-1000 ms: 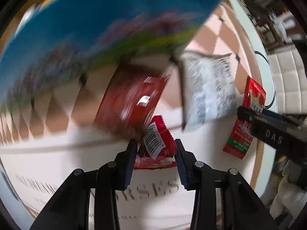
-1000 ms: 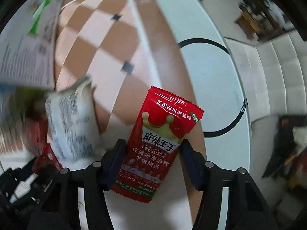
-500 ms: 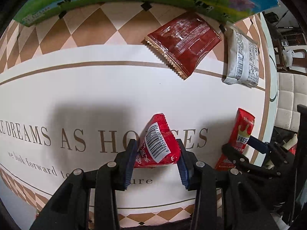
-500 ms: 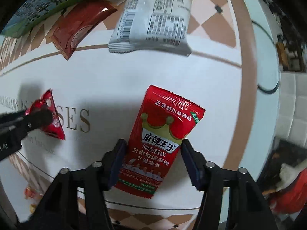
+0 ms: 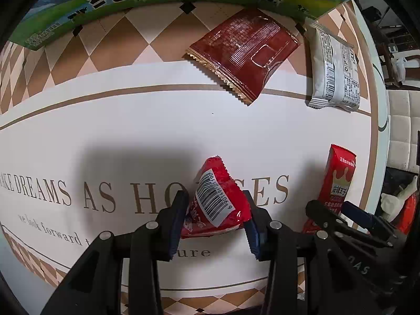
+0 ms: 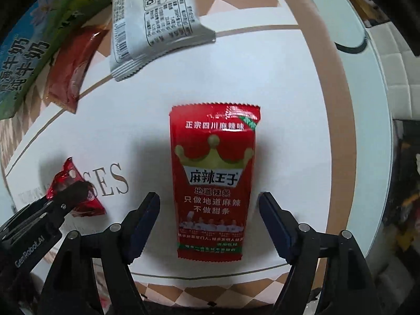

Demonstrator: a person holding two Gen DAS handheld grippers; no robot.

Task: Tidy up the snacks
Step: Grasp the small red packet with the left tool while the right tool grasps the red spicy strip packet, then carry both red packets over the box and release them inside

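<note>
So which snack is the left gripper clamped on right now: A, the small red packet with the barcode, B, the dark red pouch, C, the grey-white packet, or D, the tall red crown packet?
A: the left gripper pinches the small red barcode packet between its pads.

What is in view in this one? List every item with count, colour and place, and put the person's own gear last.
small snack packet: 1, red with a white barcode label, between the pads of the left hand-held gripper
tall snack packet: 1, red with a gold crown, flat on the table between the right gripper's pads, neither pad touching it
flat snack packet: 1, dark red, on the table near the box
pillow snack packet: 1, pale grey with black print, beside the dark red one
milk box: 1, blue and green, at the table's far edge
table: 1, white with gold lettering and a brown diamond border
left hand-held gripper: 1, black, shut on the small packet
right hand-held gripper: 1, black, jaws opening
</note>
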